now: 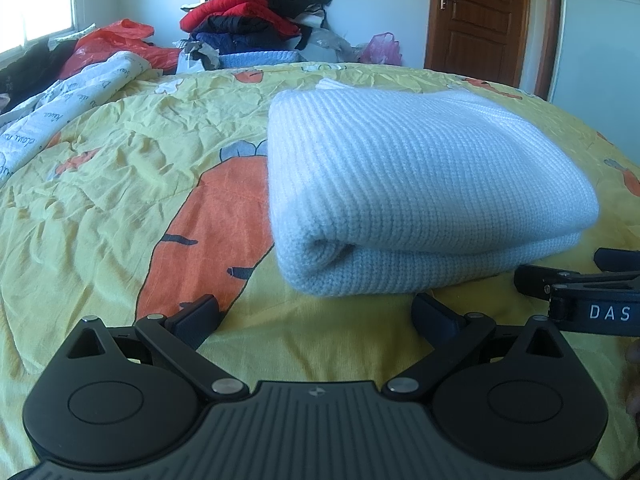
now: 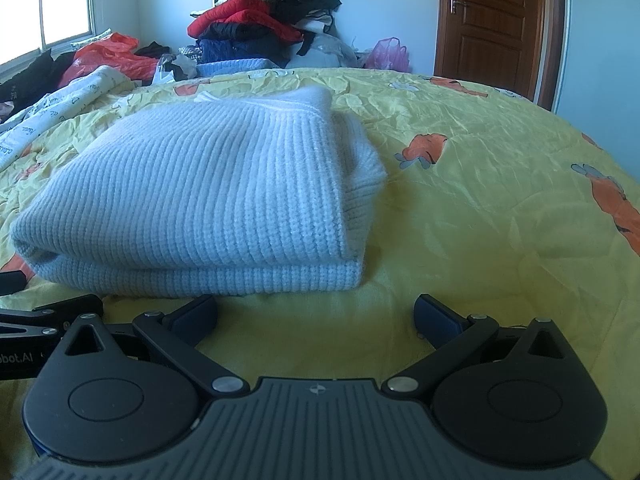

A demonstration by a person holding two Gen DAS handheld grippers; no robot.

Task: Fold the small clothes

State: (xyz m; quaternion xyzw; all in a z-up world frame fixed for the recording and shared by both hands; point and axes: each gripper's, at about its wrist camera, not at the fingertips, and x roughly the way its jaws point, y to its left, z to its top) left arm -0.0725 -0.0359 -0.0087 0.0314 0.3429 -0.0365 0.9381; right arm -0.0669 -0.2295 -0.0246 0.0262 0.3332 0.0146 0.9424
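A pale blue knitted sweater [image 1: 408, 184] lies folded in a thick stack on the yellow carrot-print bedspread [image 1: 100, 208]. It also shows in the right wrist view [image 2: 208, 200], left of centre. My left gripper [image 1: 316, 316] is open and empty, just in front of the sweater's near folded edge. My right gripper [image 2: 316, 316] is open and empty, in front of the sweater's near right corner. The right gripper's fingers [image 1: 576, 276] reach in from the right edge of the left wrist view.
A white printed quilt [image 1: 60, 108] lies bunched at the bed's left. A tall pile of red, black and blue clothes [image 1: 256, 12] and plastic bags [image 1: 116, 44] sit behind the bed. A brown door [image 1: 480, 16] is at the back right.
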